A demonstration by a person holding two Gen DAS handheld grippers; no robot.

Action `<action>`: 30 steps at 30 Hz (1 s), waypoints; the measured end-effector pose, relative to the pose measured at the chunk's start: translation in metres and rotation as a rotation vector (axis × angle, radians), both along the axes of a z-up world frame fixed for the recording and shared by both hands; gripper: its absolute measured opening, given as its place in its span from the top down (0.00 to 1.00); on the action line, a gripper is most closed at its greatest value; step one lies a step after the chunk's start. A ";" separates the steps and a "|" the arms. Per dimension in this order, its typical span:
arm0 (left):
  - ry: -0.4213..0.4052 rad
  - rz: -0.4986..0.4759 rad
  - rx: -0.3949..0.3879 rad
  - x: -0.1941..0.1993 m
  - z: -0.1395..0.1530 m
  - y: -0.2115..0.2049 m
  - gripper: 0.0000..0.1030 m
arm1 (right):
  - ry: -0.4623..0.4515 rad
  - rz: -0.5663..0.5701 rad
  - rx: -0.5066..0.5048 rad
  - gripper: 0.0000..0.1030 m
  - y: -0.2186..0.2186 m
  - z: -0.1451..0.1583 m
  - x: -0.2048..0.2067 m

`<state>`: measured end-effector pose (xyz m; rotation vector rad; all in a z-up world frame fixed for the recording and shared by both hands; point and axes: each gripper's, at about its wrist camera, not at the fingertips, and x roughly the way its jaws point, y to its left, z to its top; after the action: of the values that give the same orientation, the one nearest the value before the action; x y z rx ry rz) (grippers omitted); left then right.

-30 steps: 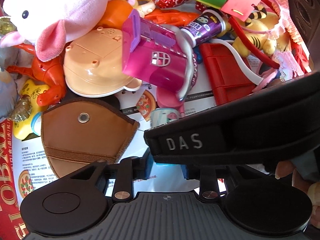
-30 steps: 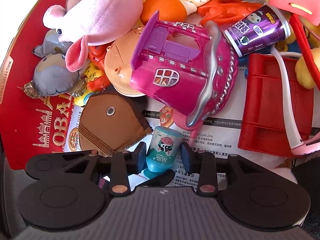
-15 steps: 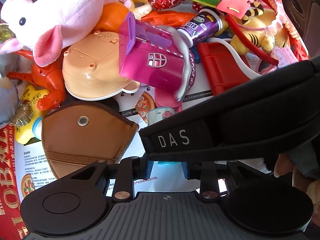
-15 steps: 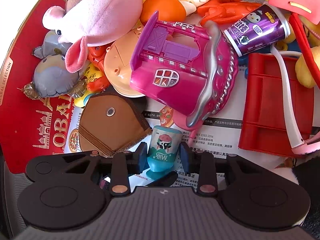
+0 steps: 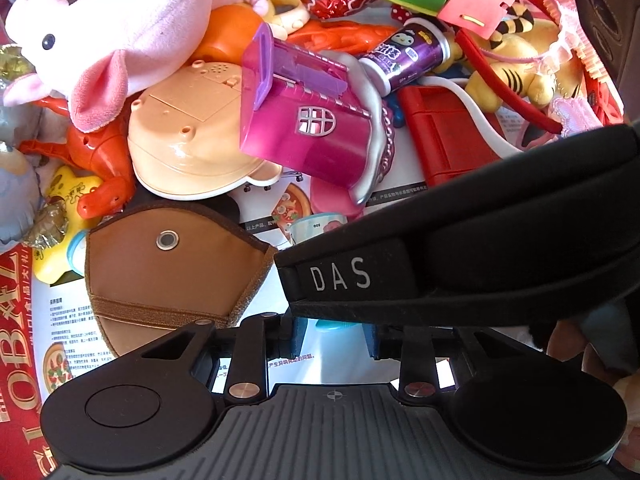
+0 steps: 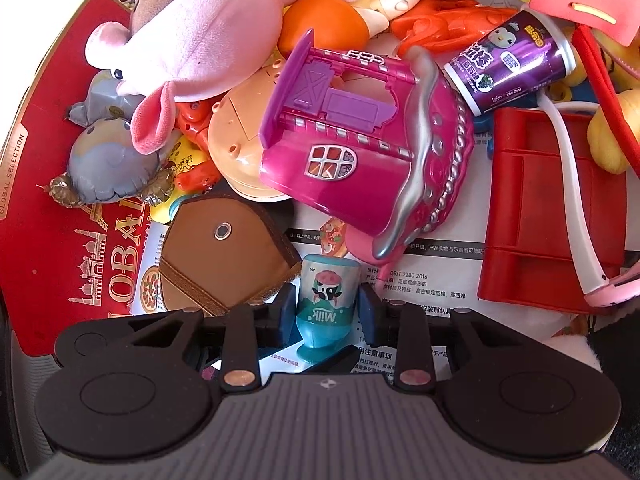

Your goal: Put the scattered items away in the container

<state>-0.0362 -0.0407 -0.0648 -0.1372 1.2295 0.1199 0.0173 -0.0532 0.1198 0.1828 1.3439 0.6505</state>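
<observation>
1. Two grippers meet at one small milk cup point(image 6: 326, 300). It is above a leaflet point(image 6: 436, 258) on the floor of the red box point(image 6: 52, 184); whether it touches the paper I cannot tell.
2. Right gripper point(image 6: 327, 314): its blue pads pinch the cup from both sides, with the teal foot nearest the camera and the rim pointing away.
3. Left gripper point(image 5: 334, 334): its jaws are closing. The cup's teal foot sits between them, with a sliver of gap at the left pad. The right gripper's black body crosses above it and hides most of the cup.
4. Just left of the cup lies a brown pouch point(image 6: 224, 256), snap side up, on the leaflet.
5. Just beyond the cup, a pink house point(image 6: 352, 168) rests tilted, partly on a peach shell point(image 5: 192, 148).
6. To the right lies a red tray point(image 6: 552, 232), with a white strap across it.
7. Farther off, a purple can point(image 6: 508, 68) lies on its side at the house's right edge.
8. At far left, a pig plush point(image 6: 208, 32) sprawls over the shell, on top of the heap.
</observation>
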 end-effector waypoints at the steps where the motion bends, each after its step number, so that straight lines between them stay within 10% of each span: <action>1: 0.001 0.002 0.001 0.000 0.001 0.000 0.74 | -0.002 0.000 0.001 0.63 0.000 0.001 0.000; 17: 0.006 0.070 -0.140 -0.013 0.011 0.023 0.78 | 0.000 -0.002 0.012 0.63 0.000 0.007 -0.002; 30: -0.008 0.041 -0.102 -0.027 0.023 0.027 0.78 | 0.012 -0.008 0.036 0.63 -0.001 0.008 -0.001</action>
<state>-0.0635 -0.0133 -0.0414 -0.2513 1.2255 0.0928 0.0163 -0.0541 0.1279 0.2214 1.3430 0.6684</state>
